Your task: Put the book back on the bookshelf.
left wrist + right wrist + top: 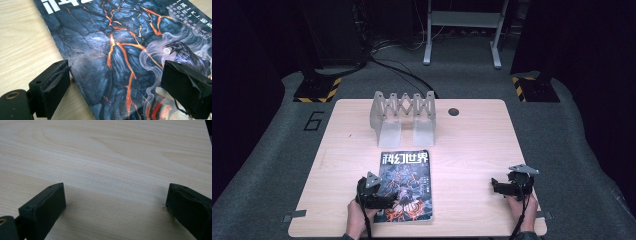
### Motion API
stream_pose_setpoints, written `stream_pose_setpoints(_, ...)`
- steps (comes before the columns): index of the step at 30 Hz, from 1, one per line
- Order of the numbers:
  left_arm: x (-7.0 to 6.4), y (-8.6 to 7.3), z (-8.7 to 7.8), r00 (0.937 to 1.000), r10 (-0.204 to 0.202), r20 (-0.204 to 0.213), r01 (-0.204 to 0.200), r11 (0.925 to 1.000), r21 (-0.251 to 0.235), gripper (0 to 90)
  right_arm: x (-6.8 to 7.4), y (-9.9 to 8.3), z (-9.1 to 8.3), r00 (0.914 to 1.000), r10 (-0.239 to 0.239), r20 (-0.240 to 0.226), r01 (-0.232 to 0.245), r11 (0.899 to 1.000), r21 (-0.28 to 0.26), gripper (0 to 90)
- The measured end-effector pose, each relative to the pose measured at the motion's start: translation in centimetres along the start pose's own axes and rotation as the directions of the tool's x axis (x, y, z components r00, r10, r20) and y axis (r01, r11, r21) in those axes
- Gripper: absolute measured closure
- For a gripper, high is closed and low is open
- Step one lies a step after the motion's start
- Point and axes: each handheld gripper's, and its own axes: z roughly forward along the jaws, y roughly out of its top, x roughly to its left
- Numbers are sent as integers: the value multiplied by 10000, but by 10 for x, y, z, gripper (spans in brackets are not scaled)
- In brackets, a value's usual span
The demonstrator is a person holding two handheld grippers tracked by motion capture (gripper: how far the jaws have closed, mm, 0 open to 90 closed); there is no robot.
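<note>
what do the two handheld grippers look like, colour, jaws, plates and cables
Both are black. The left gripper and right gripper each carry a grey three-cornered plate on top and trail a thin black cable back past the hand. Each gripper view shows two blocky black jaws with matte, slightly worn pad faces and small screw holes.

Light wooden table on grey carpet, hazard-striped stand bases, grey metal frame behind, dark surroundings

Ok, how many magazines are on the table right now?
1. The magazine lies flat on the table, near the front edge and left of centre, in front of the grey rack. The left gripper, fingers open, is over its lower left part. None stands in the rack.
</note>
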Motion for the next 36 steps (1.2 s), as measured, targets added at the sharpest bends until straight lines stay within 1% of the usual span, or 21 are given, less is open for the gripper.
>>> stream_pose_setpoints(3,-3,4,2,10000,16,35,-17,9997,257,86,0,0,0,10000,0,0,0,10000,7,20)
stream_pose_setpoints(4,-5,5,4,10000,38,-42,-37,9997,224,86,0,0,0,10000,4,-1,-4,10000,11,20)
stream_pose_setpoints(5,-7,8,5,9999,128,60,-130,9992,389,86,0,0,0,10000,-4,-3,4,10000,7,20)
stream_pose_setpoints(11,-19,15,13,9997,197,121,-202,9988,448,86,0,0,0,10000,6,2,-6,10000,14,20)
stream_pose_setpoints(14,-27,18,18,9999,127,-1,-127,9991,396,86,0,0,0,10000,9,2,-9,10000,15,20)
stream_pose_setpoints(19,-36,22,23,10000,52,6,-52,9994,338,86,0,0,0,10000,19,14,-19,10000,-28,20)
stream_pose_setpoints(20,-38,23,25,9999,99,35,-100,9994,331,86,0,0,0,10000,14,36,-14,10000,31,20)
stream_pose_setpoints(21,-38,24,25,9993,368,88,-372,9980,509,86,0,0,0,10000,3,42,-3,10000,26,20)
stream_pose_setpoints(23,-43,26,28,9992,356,181,-364,9984,425,86,1,0,0,10000,21,47,-20,10000,-19,20)
stream_pose_setpoints(24,-44,26,30,9988,475,99,-478,9983,331,86,1,0,0,10000,21,47,-20,10000,-19,20)
stream_pose_setpoints(25,-44,27,30,9977,651,206,-657,9974,296,85,1,0,0,10000,-34,55,34,10000,-10,22)
stream_pose_setpoints(26,-43,27,30,9981,557,276,-565,9979,308,82,1,0,0,10000,-75,28,75,10000,13,25)
stream_pose_setpoints(27,-41,27,29,9981,580,187,-585,9979,288,51,2,1,0,10000,58,18,-58,10000,-22,27)
stream_pose_setpoints(28,-38,26,26,9985,543,64,-544,9983,212,0,1,1,-1,10000,-84,-3,84,10000,37,28)
stream_pose_setpoints(29,-38,26,26,9985,543,64,-544,9983,212,3,1,1,-1,9999,-95,-52,95,9999,38,47)
stream_pose_setpoints(30,-34,25,24,9997,258,9,-258,9996,-138,3,1,1,-1,9999,-95,-52,95,9999,38,47)
stream_pose_setpoints(31,-29,24,20,10000,48,24,-47,9995,-307,1,2,2,-2,9999,51,-110,-50,9999,89,70)
stream_pose_setpoints(32,-17,22,14,9993,-254,-284,234,9974,-682,1,2,2,-4,9994,228,-266,-228,9997,0,72)
stream_pose_setpoints(33,-17,22,14,9993,-254,-284,234,9974,-682,1,4,1,-5,9979,342,-554,-347,9994,-85,74)
stream_pose_setpoints(34,-10,21,11,9985,-398,-377,372,9971,-671,1,4,1,-5,9979,342,-554,-347,9994,-85,74)
stream_pose_setpoints(36,1,19,10,9952,-527,-819,476,9969,-629,2,12,3,-10,9932,450,-1077,-472,9987,-178,85)
